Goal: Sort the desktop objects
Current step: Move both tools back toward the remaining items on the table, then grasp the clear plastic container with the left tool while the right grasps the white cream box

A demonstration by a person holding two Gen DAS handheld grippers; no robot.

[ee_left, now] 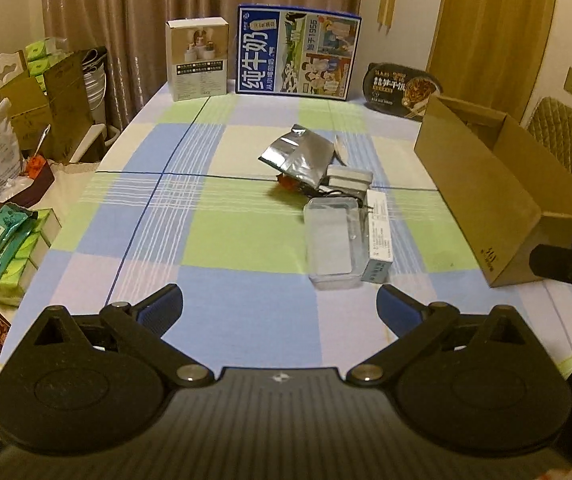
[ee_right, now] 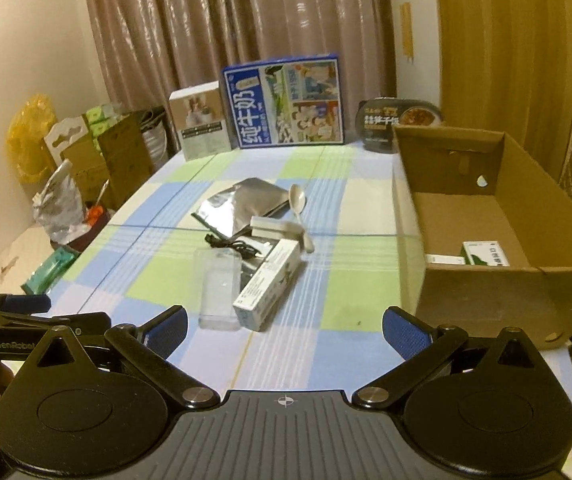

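Note:
A loose pile lies mid-table: a silver foil pouch (ee_left: 298,154) (ee_right: 246,202), a clear plastic case (ee_left: 332,242) (ee_right: 218,284), a white medicine box (ee_left: 378,238) (ee_right: 270,282), a small white box (ee_left: 348,178) (ee_right: 274,226), a white spoon (ee_right: 300,212) and a black cable (ee_right: 232,246). An open cardboard box (ee_left: 482,184) (ee_right: 486,216) at the right holds a green-and-white box (ee_right: 486,254). My left gripper (ee_left: 280,308) is open and empty, short of the pile. My right gripper (ee_right: 284,332) is open and empty, just in front of the medicine box.
A blue milk carton box (ee_left: 298,52) (ee_right: 286,102), a beige box (ee_left: 198,58) (ee_right: 202,126) and a black food tray (ee_left: 402,88) (ee_right: 398,120) stand at the table's far edge. Cartons, bags and tissue packs (ee_left: 2,240) crowd the left side. A chair (ee_left: 570,144) stands right.

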